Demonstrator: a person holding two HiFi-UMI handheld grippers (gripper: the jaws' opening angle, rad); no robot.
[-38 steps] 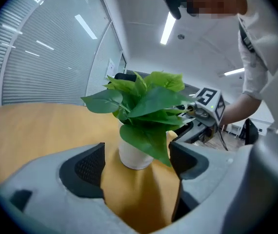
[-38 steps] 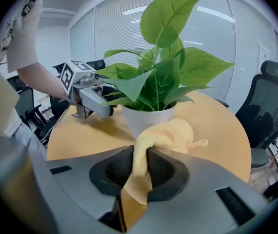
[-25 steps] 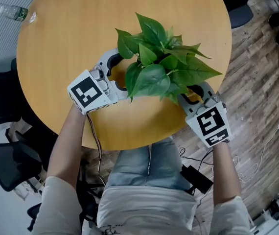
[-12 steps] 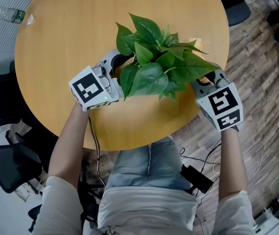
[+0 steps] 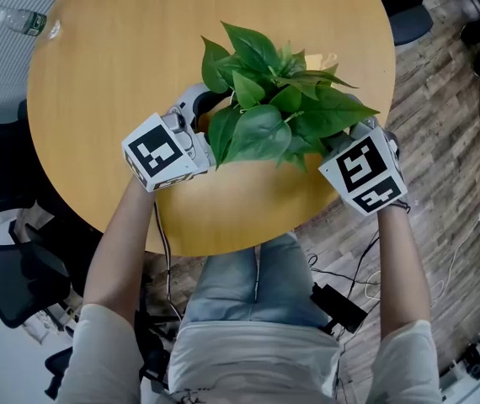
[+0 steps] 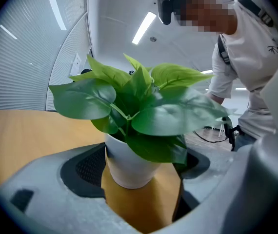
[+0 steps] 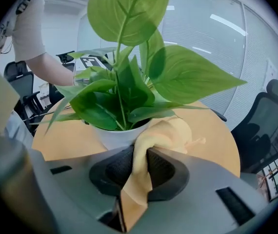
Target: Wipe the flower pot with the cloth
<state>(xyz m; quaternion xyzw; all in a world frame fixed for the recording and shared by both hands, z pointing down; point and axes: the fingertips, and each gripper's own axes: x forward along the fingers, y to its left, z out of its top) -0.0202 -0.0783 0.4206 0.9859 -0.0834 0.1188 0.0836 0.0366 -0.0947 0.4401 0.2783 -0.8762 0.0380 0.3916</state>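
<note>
Looking down on a white flower pot full of broad green leaves, standing on a round wooden surface. Clasping the pot from its left with the left gripper — fingers spread wide around it, having just eased in a little, one pad lying against the white wall, the other screened by foliage. Pinching a yellow cloth tight in the fingers of the right gripper, bunched end resting against the pot's right side. Leaving broad bare wood beyond and left of the pot; running short to its right, with the surface's edge just beside it and plank floor past that. Showing black-and-white square patterns on the marker cubes flanking the pot, and a clear bottle well apart to the pot's far left — green label too small to read.
</note>
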